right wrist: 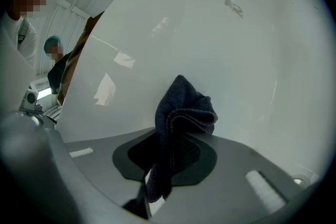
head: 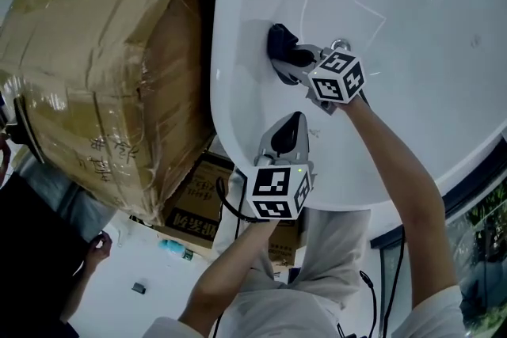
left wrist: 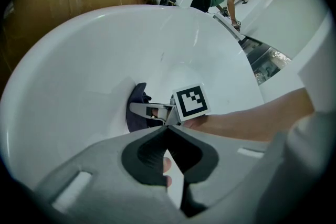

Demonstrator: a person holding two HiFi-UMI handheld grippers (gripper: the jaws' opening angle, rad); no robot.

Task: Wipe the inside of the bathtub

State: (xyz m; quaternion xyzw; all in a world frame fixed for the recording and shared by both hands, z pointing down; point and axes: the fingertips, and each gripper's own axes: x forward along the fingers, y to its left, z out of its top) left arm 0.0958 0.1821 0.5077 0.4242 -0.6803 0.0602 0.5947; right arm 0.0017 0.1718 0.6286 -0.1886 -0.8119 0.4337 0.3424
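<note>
The right tool (head: 287, 58) is clamping a folded dark blue cloth (right wrist: 185, 106) between its jaws, and the head view is showing that cloth touching the inner wall of the white bathtub (head: 420, 20), close under the curved rim at the tub's end. The left tool (left wrist: 167, 130) is hanging just above the rim on the near side with its jaws brought together at the tips and nothing between them. As a judgement, the wiping is looking like it is only underway: the tub surface is showing glare and reflections everywhere, with no wet trail or smear that would mark wiped from unwiped, so the broad floor and far wall are probably waiting to be covered. Room inside the tub is lying wide open to the right of the cloth. The rim is curving tightly around the cloth's side, a taped cardboard box (head: 95, 51) is sitting close against the tub outside, and a small metal fitting (head: 341, 44) is showing just beside the right tool.
</note>
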